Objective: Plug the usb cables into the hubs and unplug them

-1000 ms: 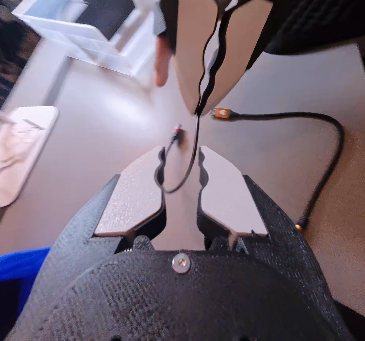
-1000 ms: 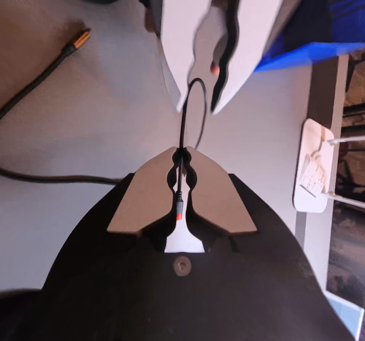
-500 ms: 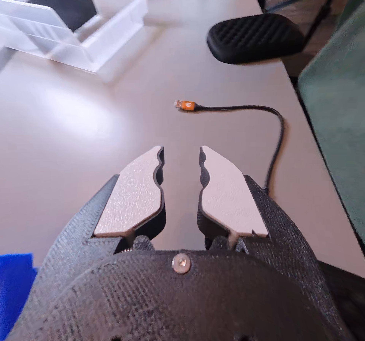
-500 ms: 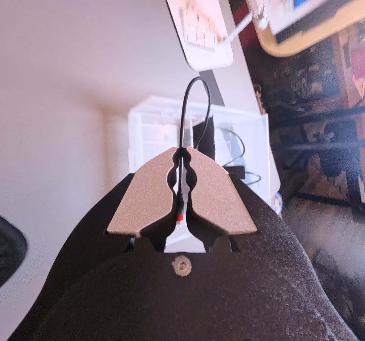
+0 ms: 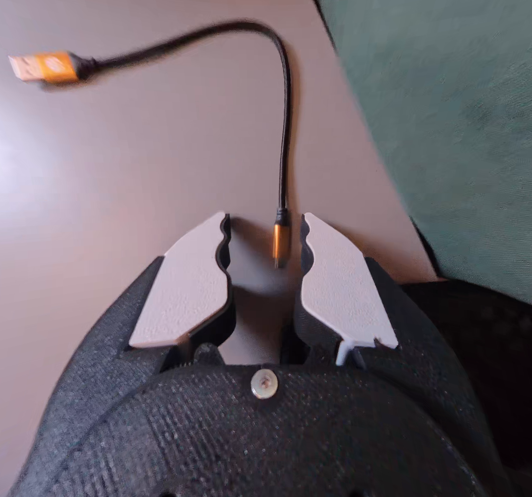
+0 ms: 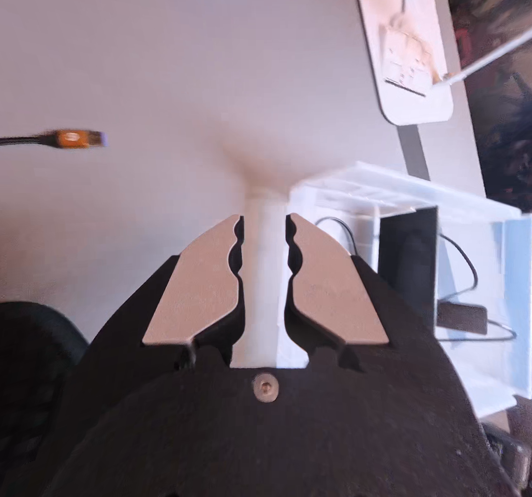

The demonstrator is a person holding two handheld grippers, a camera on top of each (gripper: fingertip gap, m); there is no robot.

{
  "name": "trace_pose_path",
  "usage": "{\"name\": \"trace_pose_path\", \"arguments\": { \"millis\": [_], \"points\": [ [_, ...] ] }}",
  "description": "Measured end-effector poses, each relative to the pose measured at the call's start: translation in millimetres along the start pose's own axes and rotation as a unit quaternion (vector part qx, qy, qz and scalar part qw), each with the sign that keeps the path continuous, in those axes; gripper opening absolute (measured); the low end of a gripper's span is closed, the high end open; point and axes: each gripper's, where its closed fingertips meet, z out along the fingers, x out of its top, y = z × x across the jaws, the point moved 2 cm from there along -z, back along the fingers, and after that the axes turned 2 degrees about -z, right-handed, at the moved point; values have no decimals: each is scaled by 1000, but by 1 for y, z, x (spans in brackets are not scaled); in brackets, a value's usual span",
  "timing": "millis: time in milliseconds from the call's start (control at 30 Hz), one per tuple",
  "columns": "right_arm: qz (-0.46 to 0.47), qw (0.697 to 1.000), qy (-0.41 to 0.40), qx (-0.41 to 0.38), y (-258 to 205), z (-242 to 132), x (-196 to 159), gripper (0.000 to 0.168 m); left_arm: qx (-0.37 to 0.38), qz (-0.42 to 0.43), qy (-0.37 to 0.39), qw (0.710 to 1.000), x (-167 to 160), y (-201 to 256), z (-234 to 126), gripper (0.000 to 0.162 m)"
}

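The left gripper is now being held low over the counter with its jaws apart, the small orange plug of the black usb cable lying untouched between them, whereas half a second ago that cable was lying well ahead. The right gripper, earlier clamped on a thin black cable, is now being held with jaws apart and empty. In the right wrist view, a clear bin with a black hub is showing at lower right.

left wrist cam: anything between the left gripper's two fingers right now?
Yes. In the left wrist view the small orange metal plug of the black cable lies on the table between the open left gripper fingers, nearer the right finger, touching neither.
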Motion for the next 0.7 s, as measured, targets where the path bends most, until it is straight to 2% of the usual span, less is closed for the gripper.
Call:
{"name": "trace_pose_path", "arguments": {
  "millis": [67,133,267,333,467,567,600,667,700],
  "points": [
    [-28,999,7,24,-26,0,12,28,-12,7,2,1000,3,5,3,33],
    [-36,998,24,47,-47,-1,24,28,9,12,-13,1000,1,1,3,9],
    [-42,993,73,81,-81,-6,49,28,44,48,-35,997,3,-4,2,7],
    [-40,988,104,109,-101,-9,65,28,63,47,14,997,16,-11,-5,8],
    [-25,971,136,194,-150,-8,89,27,148,44,120,981,43,-33,-36,7],
    [29,956,134,261,-175,-4,99,27,171,43,149,973,52,-36,-46,7],
    [34,957,121,260,-177,0,98,24,170,43,156,972,54,-35,-47,7],
    [-3,964,94,247,-180,7,91,5,170,41,176,969,58,-35,-50,7],
    [-18,966,91,243,-181,7,90,4,168,39,183,968,60,-34,-52,7]
  ]
}}
